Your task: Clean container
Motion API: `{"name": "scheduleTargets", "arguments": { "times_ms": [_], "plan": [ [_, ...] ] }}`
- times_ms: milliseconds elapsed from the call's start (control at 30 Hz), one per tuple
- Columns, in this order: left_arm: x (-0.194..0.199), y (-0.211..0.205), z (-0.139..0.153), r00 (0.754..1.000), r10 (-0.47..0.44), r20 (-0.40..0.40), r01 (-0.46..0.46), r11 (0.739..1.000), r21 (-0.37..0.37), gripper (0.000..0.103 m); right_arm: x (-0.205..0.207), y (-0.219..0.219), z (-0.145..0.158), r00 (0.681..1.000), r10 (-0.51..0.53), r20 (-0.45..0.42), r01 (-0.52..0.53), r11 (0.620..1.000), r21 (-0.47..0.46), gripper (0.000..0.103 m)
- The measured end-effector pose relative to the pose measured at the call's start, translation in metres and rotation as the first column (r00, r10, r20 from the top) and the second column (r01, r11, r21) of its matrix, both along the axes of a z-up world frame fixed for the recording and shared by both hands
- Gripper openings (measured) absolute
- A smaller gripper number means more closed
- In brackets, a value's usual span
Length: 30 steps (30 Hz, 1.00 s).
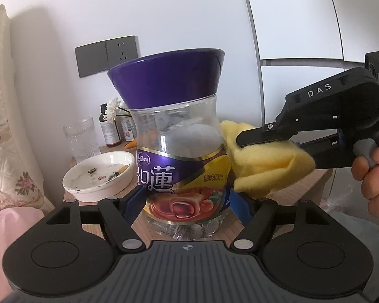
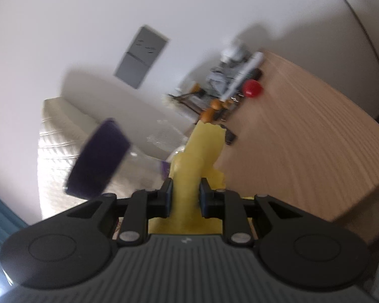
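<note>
left gripper (image 1: 187,202) clamped on the jar (image 1: 182,156) | right gripper (image 2: 184,194) pinching yellow cloth (image 2: 189,174) against jar's side | ashtray (image 1: 98,174) nearby

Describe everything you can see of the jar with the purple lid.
The jar is clear, plastic-looking and waisted, with a flared purple lid on and a purple-and-gold Cadbury label. It stands upright and looks nearly empty. The left gripper clamps its lower body, blue pads on both sides. The yellow cloth, held by the right gripper, presses its right side.

"Cadbury" script on jar label (image 1: 179,174), large characters perhaps "怡口蓮", "DAS" on right gripper (image 1: 262,139)
</note>
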State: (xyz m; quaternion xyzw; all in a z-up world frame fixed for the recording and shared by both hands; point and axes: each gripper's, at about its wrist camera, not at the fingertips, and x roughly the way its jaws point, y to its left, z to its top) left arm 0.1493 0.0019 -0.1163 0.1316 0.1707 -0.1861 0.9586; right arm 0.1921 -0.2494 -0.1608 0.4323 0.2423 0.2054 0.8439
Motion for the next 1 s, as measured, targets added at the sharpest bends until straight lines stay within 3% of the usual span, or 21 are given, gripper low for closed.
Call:
{"name": "scheduleTargets", "arguments": {
  "times_ms": [333, 533, 867, 1000],
  "plan": [
    [0.000, 0.002, 0.000, 1.000, -0.005, -0.005, 0.005, 1.000, -0.021, 0.077, -0.001, 0.008, 0.026, 0.995, 0.044, 0.087, -0.044, 0.999, -0.004, 0.022],
    [-0.001, 0.003, 0.000, 1.000, -0.010, -0.010, 0.010, 1.000, -0.022, 0.076, 0.004, 0.000, 0.004, 1.000, 0.016, 0.007, -0.016, 1.000, -0.005, 0.022],
    [-0.002, 0.004, 0.000, 1.000, -0.014, -0.014, 0.013, 0.999, -0.032, 0.076, 0.004, 0.006, 0.025, 0.996, 0.043, 0.078, -0.044, 0.999, 0.006, 0.022],
    [-0.001, 0.003, 0.001, 1.000, -0.018, -0.022, 0.017, 1.000, -0.016, 0.076, 0.003, 0.006, 0.014, 0.999, 0.023, 0.047, -0.020, 0.997, -0.070, 0.022]
  ]
}}
